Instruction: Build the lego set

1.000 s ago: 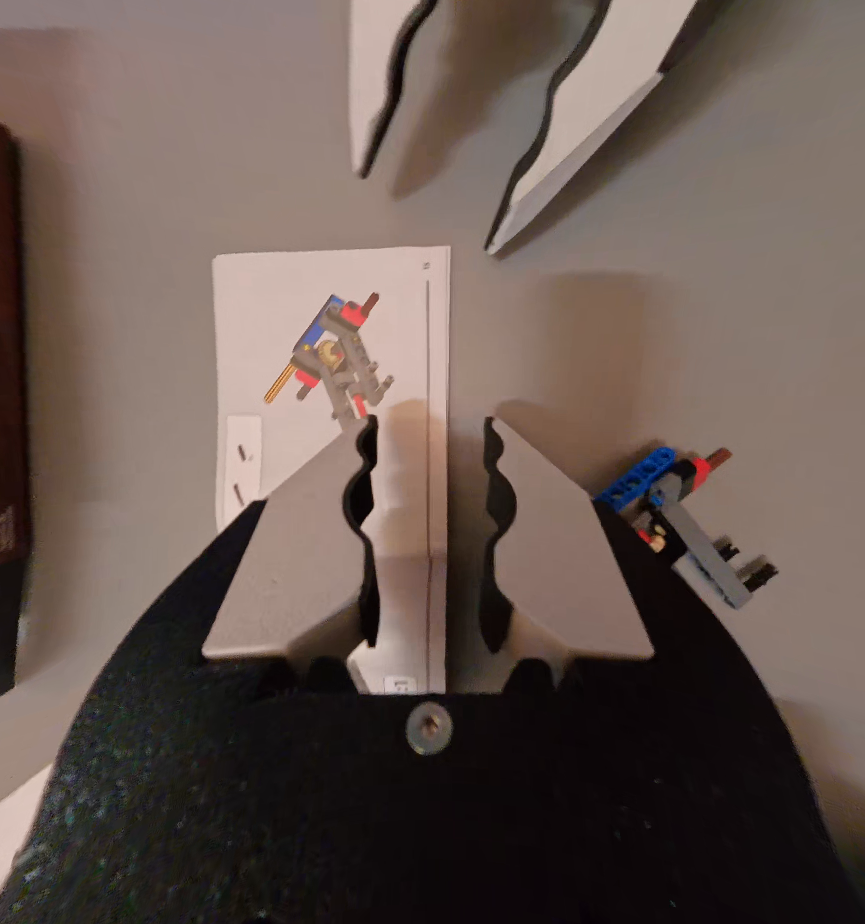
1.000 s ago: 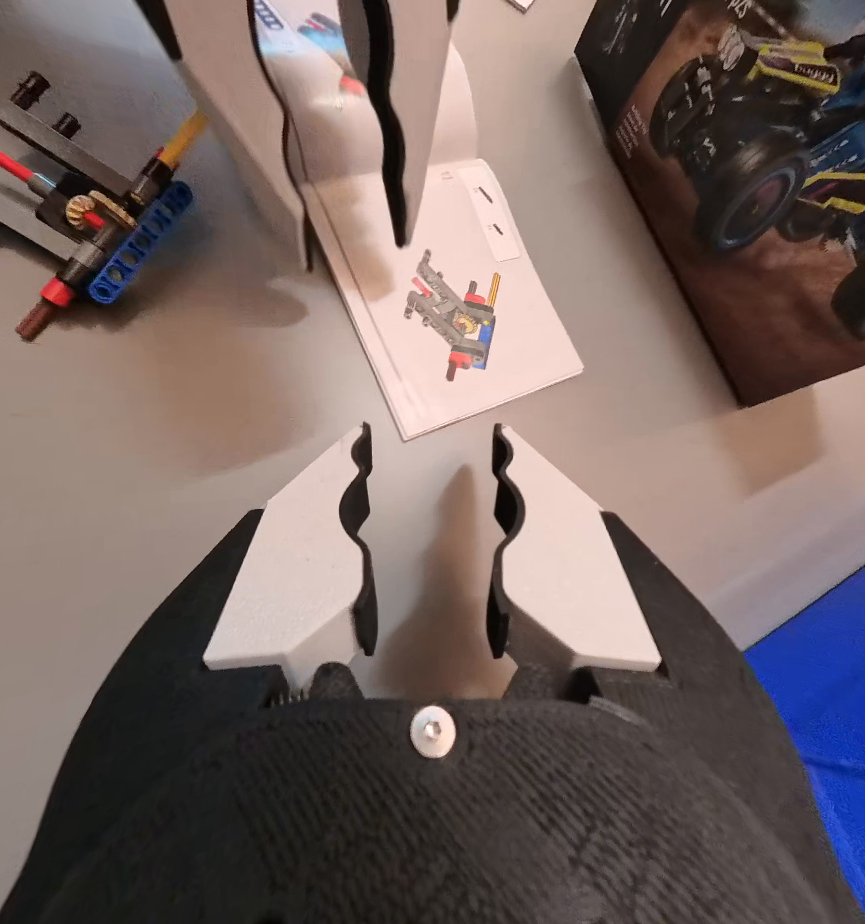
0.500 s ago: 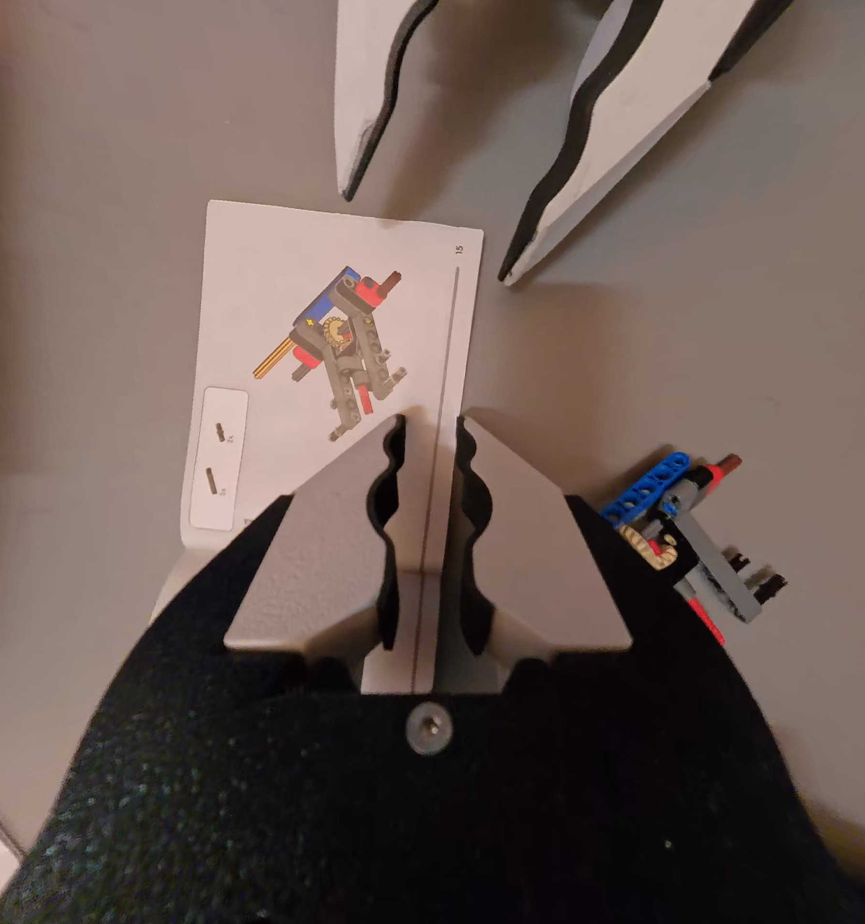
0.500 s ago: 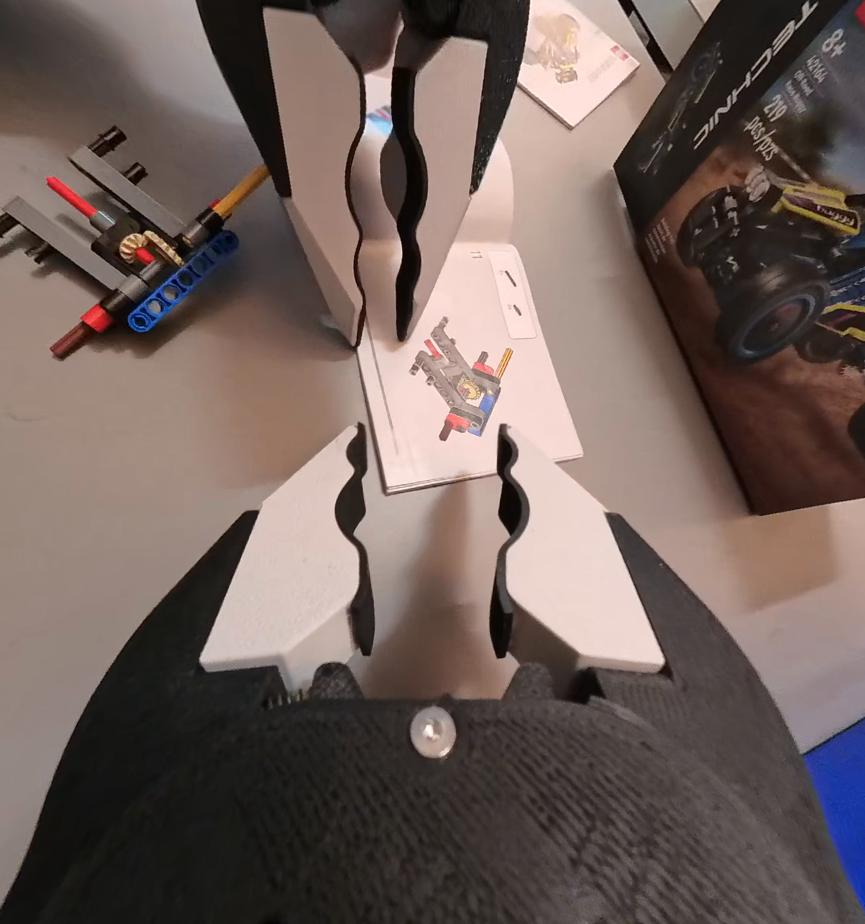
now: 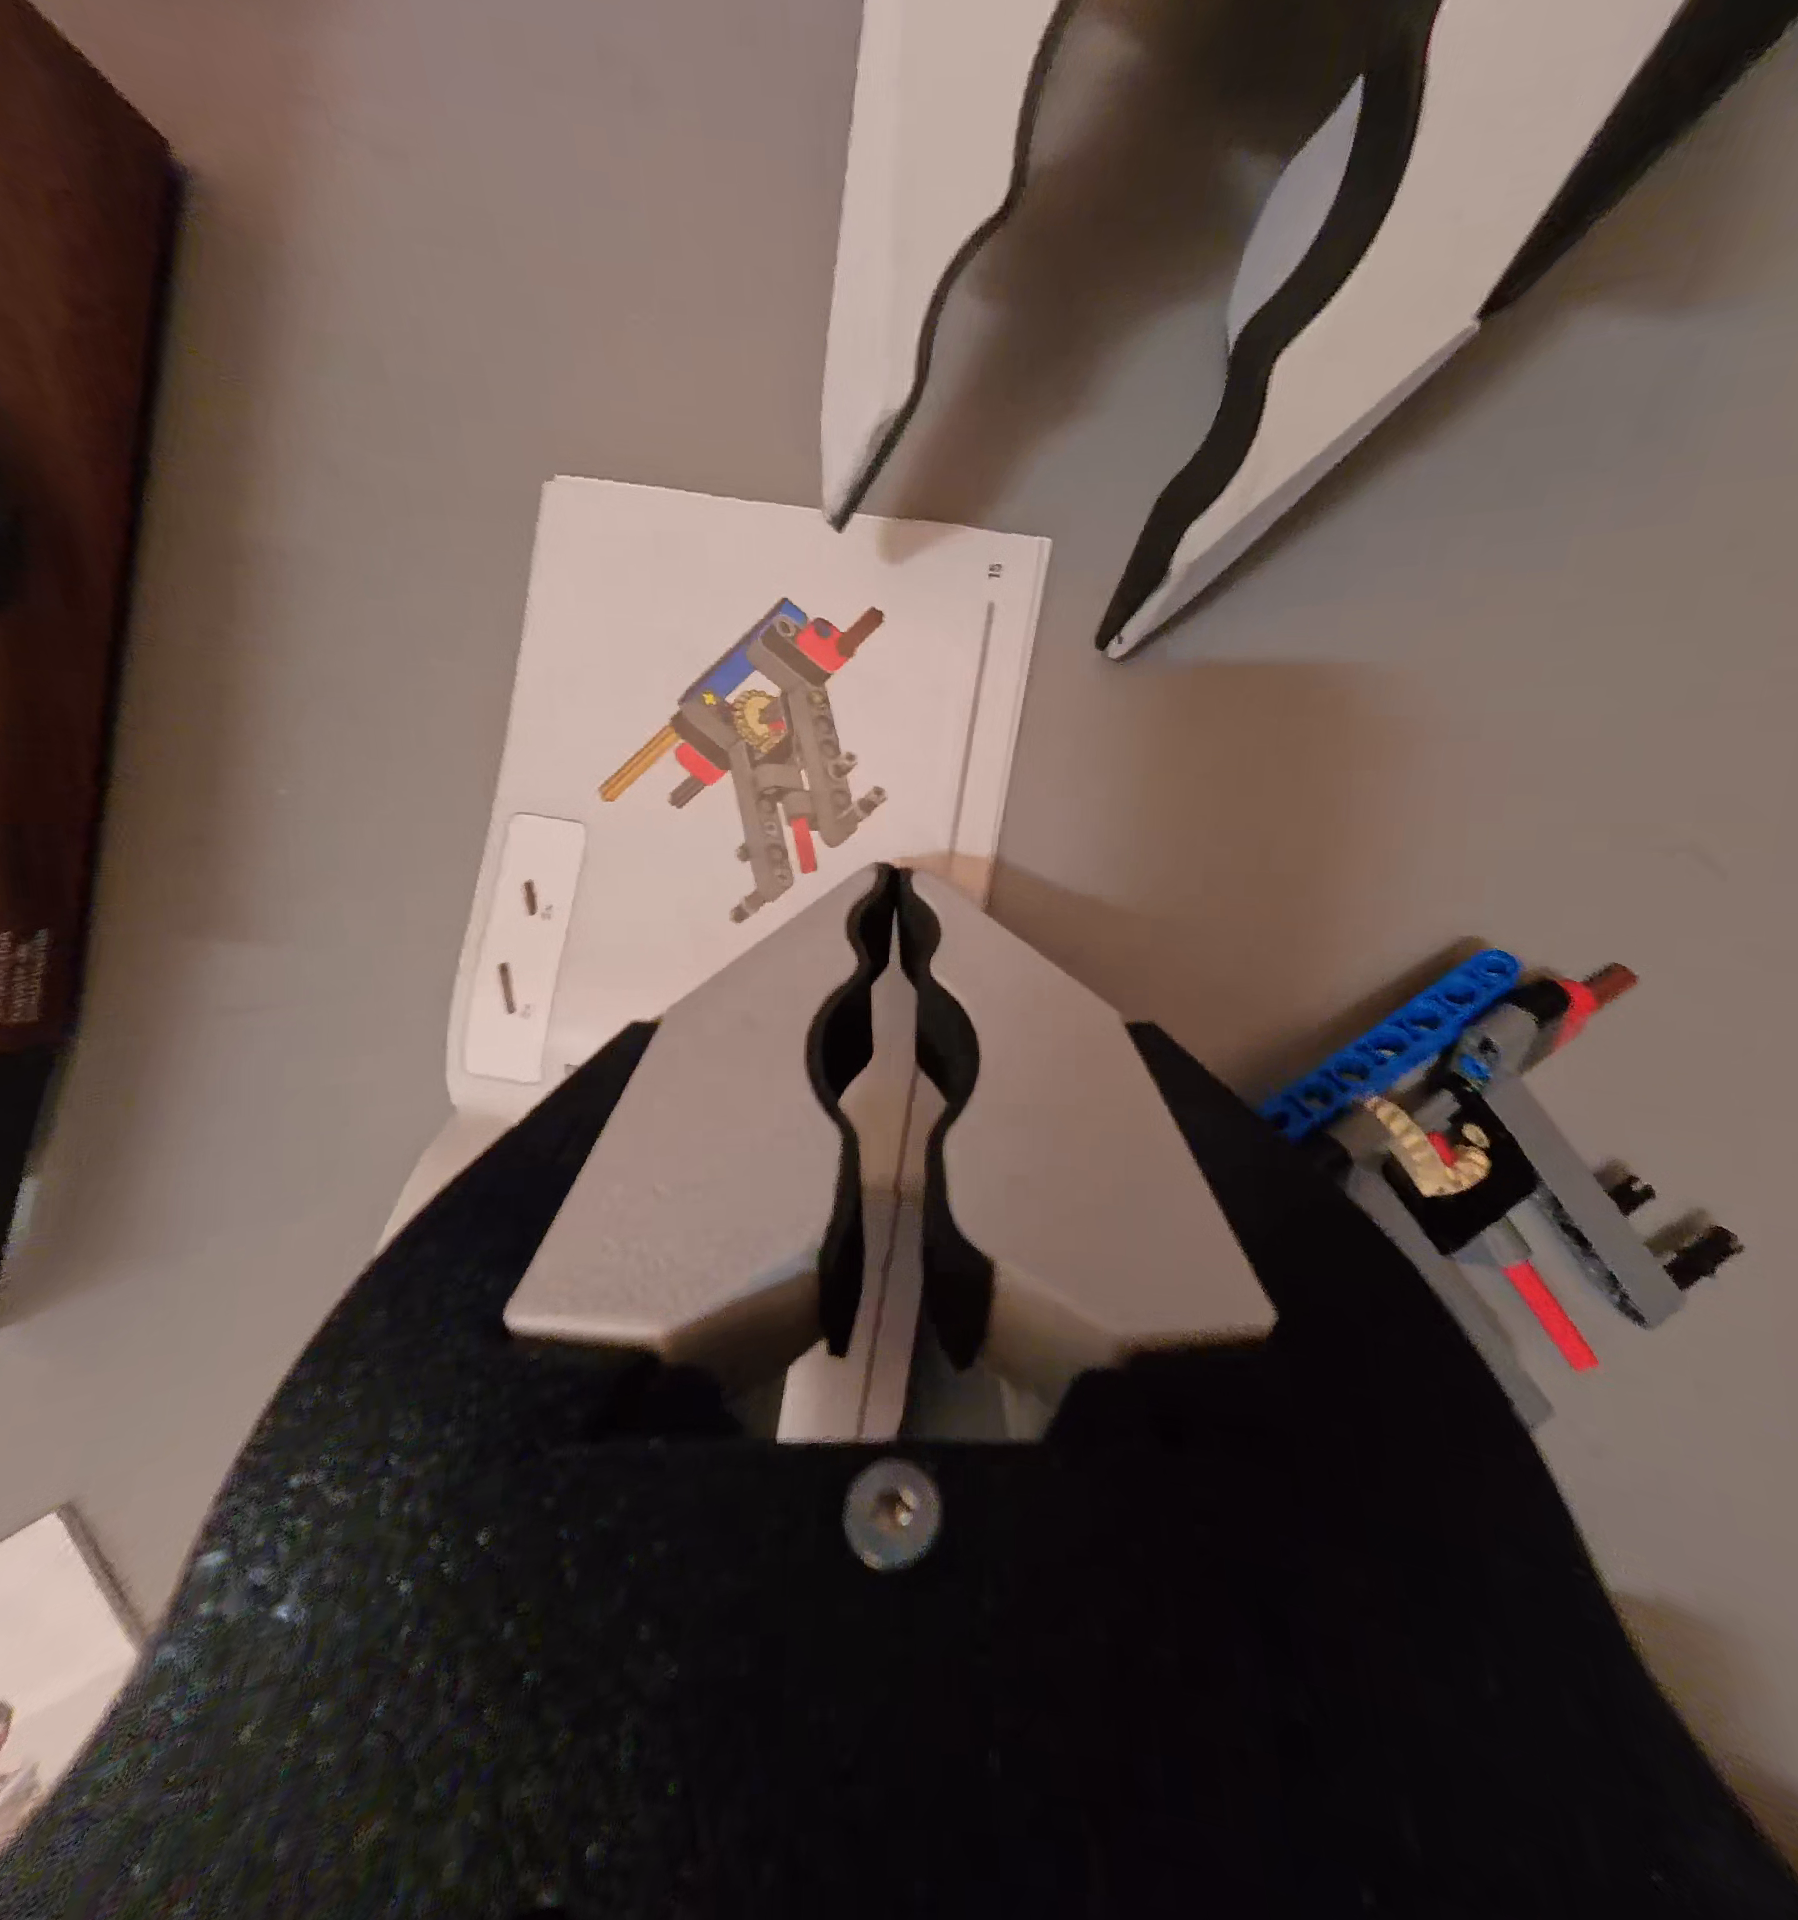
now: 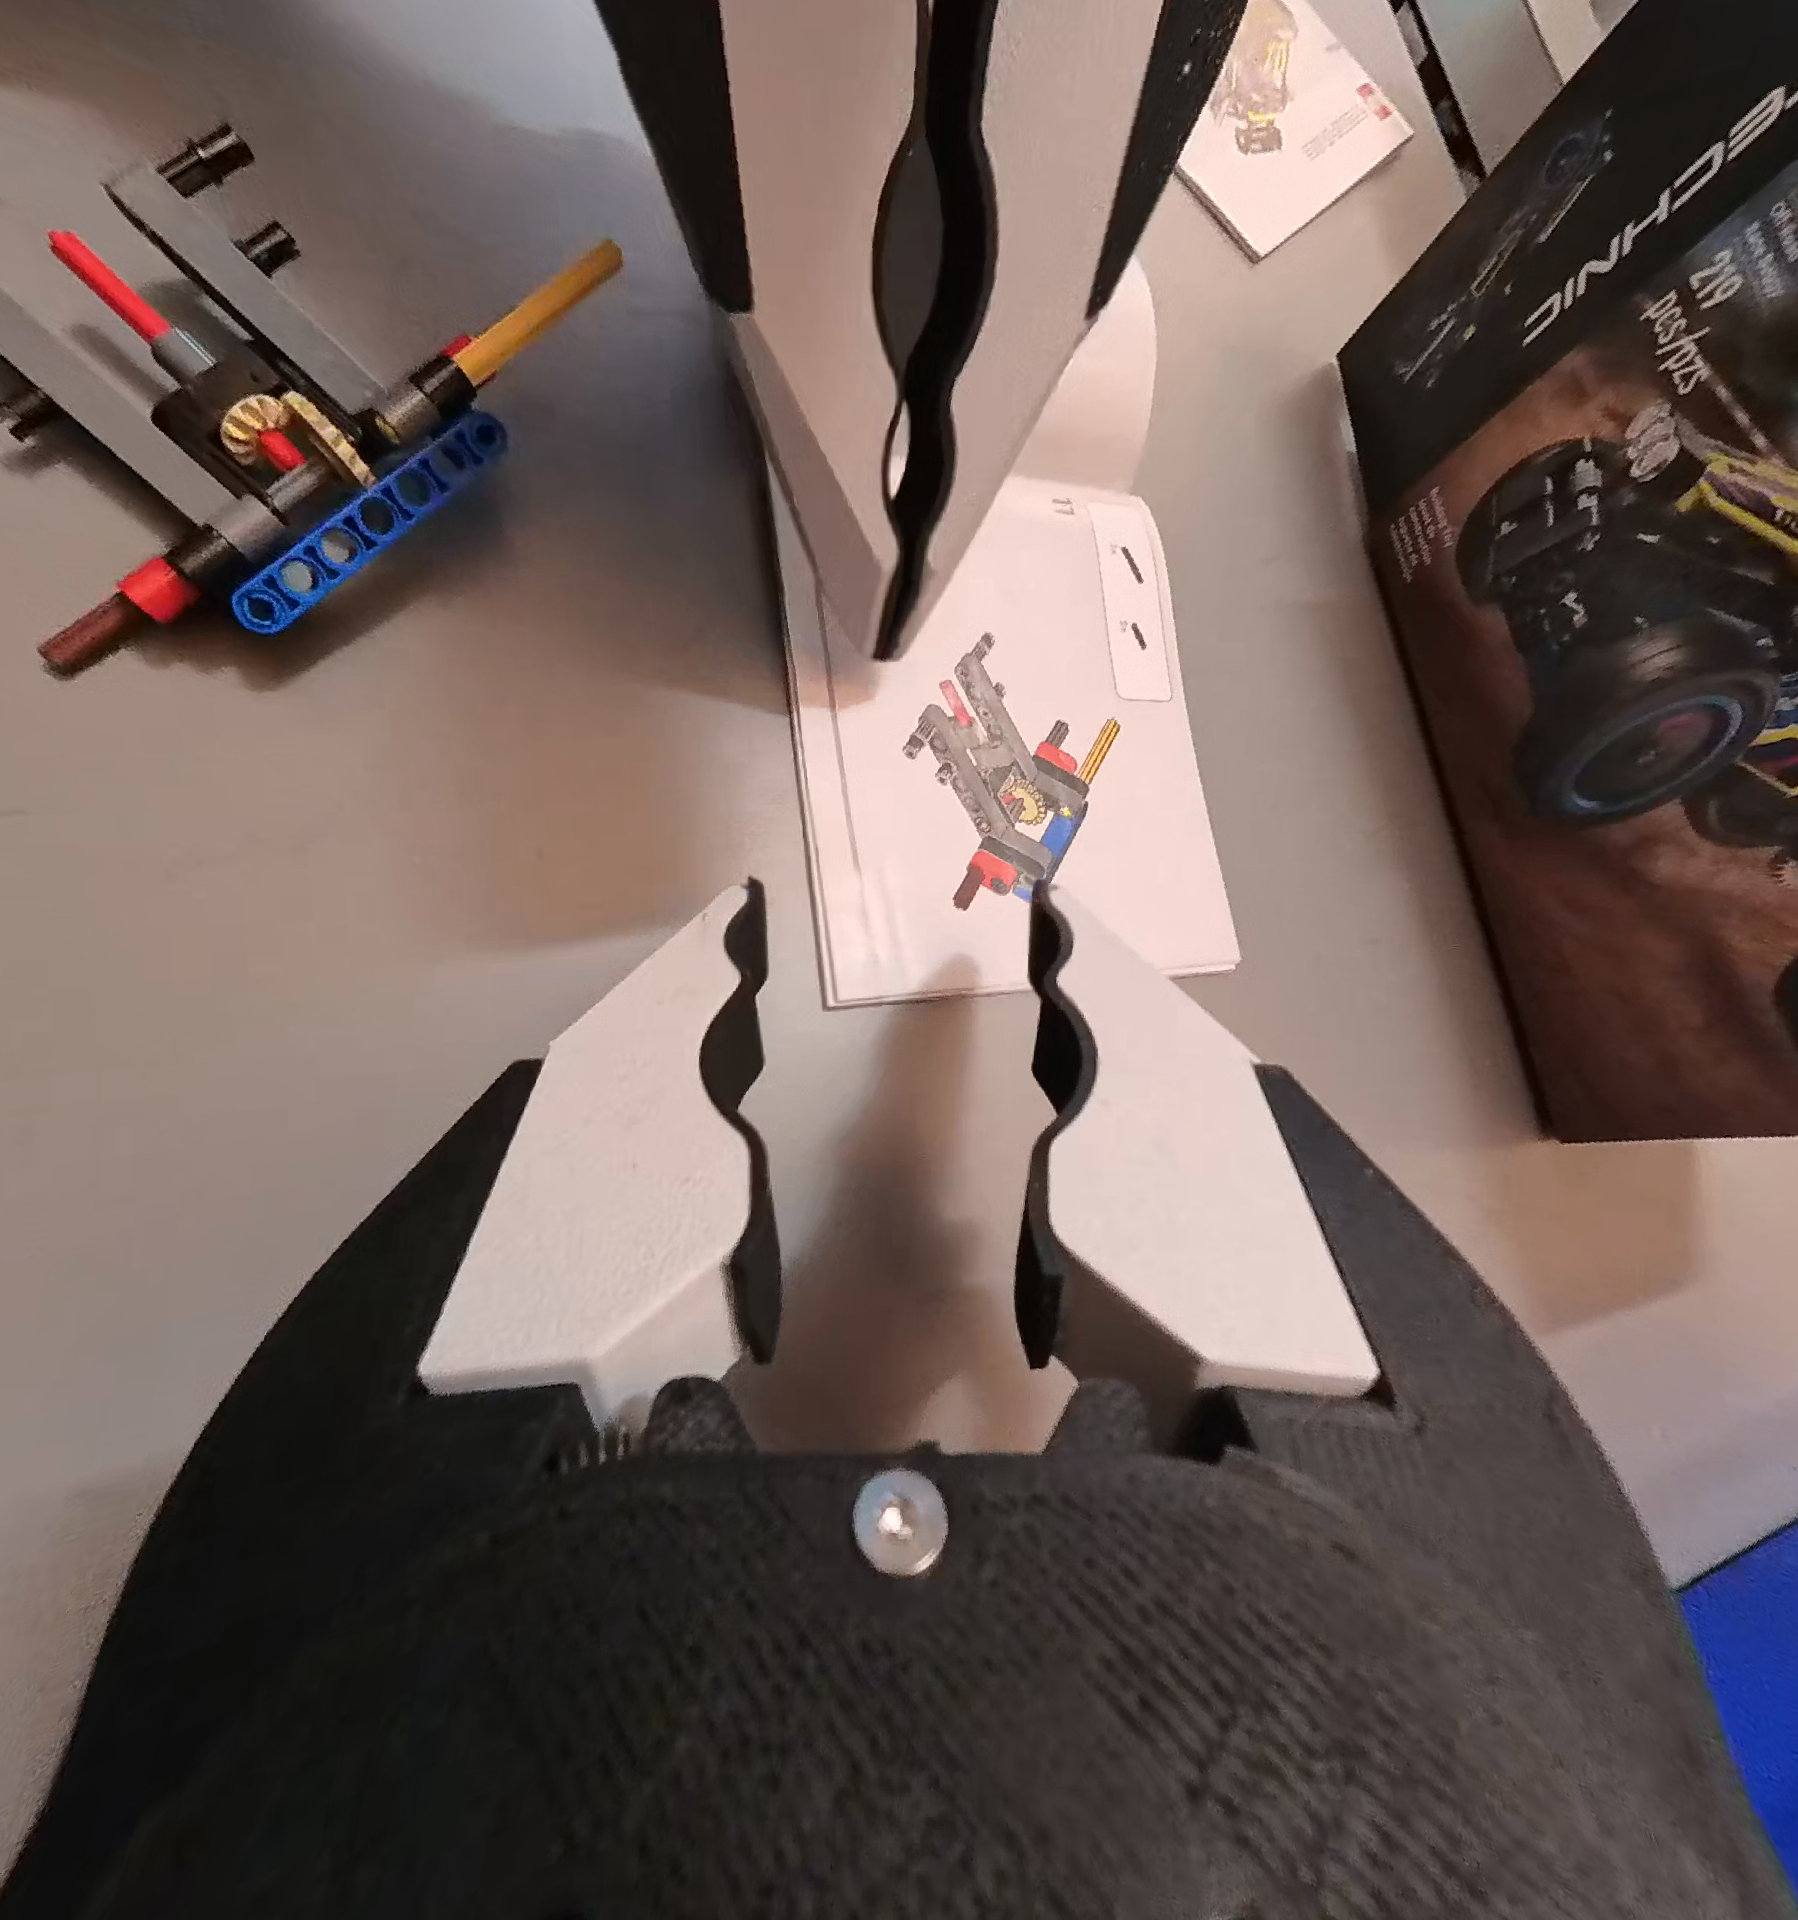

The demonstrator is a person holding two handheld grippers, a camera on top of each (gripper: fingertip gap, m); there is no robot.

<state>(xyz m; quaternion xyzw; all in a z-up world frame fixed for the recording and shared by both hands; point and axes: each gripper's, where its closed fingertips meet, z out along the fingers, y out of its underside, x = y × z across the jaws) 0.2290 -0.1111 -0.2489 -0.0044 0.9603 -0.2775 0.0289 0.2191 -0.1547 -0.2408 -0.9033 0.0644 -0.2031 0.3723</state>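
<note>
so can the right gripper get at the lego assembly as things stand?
Probably yes. The right gripper is open and empty, and the lego assembly lies in the open on the table off to its left. The left gripper, shut over the booklet, stands beside that path, not across it.

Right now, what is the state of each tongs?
Left tongs: closed; tips on the instruction booklet, a grip cannot be told.
Right tongs: open, holding nothing.
</note>
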